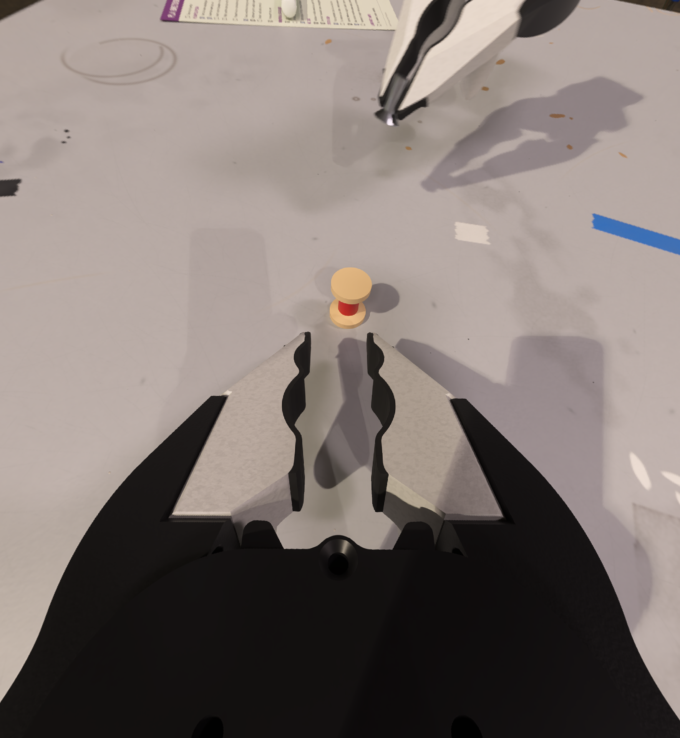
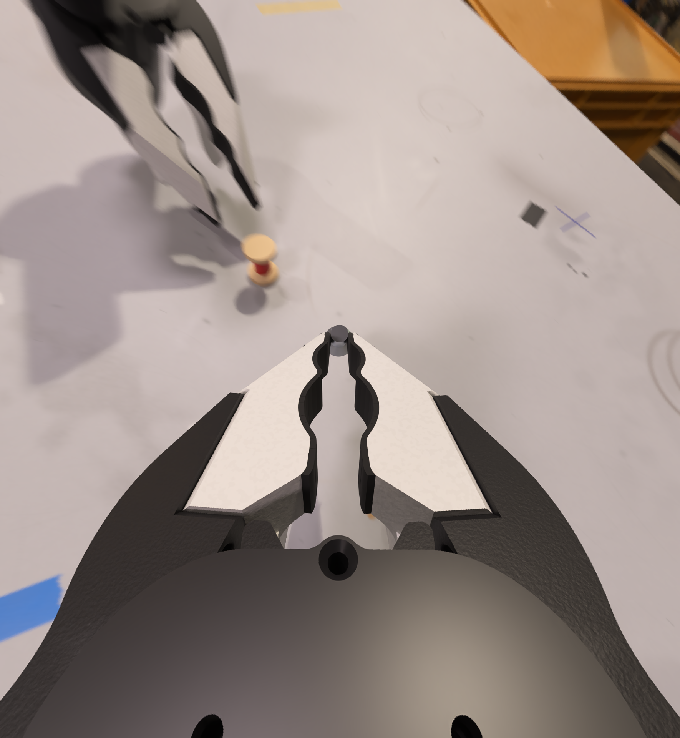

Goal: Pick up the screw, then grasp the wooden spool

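Left hand-held gripper [image 1: 338,333]: fingers spread, nothing between them; tips low over the bench, aimed at the wooden spool.
Right hand-held gripper [image 2: 339,339]: fingers pressed together on the screw at their very tips; seen from the left wrist view it points steeply down, tips just above the bench [image 1: 131,279].
Screw [image 2: 338,344]: small, grey, flat round head above a short shank; pinched head-up between the right tips, clear of the bench surface. In the left wrist view it is a dark, glinting bit at those tips.
Wooden spool [image 1: 349,297]: pale tan flanges top and bottom, red core between; stands upright on the bench just ahead of the left tips, in line with the gap, untouched. From the right hand-held gripper it lies ahead and to the left.
Printed sheet [image 1: 250,14]: white with a purple margin, far ahead of the left hand-held gripper at the bench edge; text too small to read.
Blue tape strip [image 1: 649,237]: flat on the bench, ahead and right of the left hand-held gripper.
Brands, labels: none legible on spool, screw or either hand-held gripper.
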You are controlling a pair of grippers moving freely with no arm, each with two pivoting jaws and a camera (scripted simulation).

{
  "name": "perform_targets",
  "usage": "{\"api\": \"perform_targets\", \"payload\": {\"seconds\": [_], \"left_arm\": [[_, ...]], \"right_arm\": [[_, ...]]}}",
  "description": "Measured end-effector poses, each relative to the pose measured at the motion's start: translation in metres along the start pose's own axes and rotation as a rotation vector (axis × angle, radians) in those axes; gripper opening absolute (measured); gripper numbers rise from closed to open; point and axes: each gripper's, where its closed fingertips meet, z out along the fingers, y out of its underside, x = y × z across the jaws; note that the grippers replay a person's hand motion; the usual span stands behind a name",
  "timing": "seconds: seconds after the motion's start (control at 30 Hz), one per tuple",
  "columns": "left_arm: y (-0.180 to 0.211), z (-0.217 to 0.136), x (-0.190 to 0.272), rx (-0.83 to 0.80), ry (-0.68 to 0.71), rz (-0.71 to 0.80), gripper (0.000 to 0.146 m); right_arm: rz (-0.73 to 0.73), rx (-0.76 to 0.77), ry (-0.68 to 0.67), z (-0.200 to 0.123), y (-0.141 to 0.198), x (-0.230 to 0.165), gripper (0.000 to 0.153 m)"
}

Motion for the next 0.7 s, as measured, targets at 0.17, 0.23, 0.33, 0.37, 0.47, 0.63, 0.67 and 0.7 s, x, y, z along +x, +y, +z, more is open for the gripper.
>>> {"api": "perform_targets", "payload": {"seconds": [0.17,0.23,0.33,0.37,0.47,0.63,0.67,0.7], "left_arm": [[0.0,0.011,-0.005,-0.047,0.033,0.018,0.031],[0.0,0.019,-0.003,-0.076,0.059,0.051,0.034],[-0.001,0.029,0.001,-0.111,0.096,0.099,0.037],[-0.001,0.032,0.003,-0.122,0.111,0.112,0.037],[-0.002,0.038,0.005,-0.141,0.13,0.149,0.037],[0.001,0.042,0.007,-0.213,0.15,0.215,0.036],[0.001,0.042,0.007,-0.222,0.156,0.21,0.034],[0.001,0.042,0.007,-0.229,0.161,0.205,0.034]], "right_arm": [[0.006,0.064,-0.086,0.008,-0.008,-0.034,0.008],[0.027,0.078,-0.095,0.012,-0.006,-0.041,0.008],[0.052,0.082,-0.069,0.015,0.0,-0.038,0.008],[0.066,0.088,-0.061,0.015,0.001,-0.036,0.008],[0.115,0.117,-0.041,0.013,0.001,-0.027,0.008],[0.139,0.124,-0.019,0.014,0.002,-0.018,0.008],[0.143,0.125,-0.017,0.014,0.003,-0.017,0.008],[0.147,0.124,-0.015,0.014,0.004,-0.016,0.008]]}}
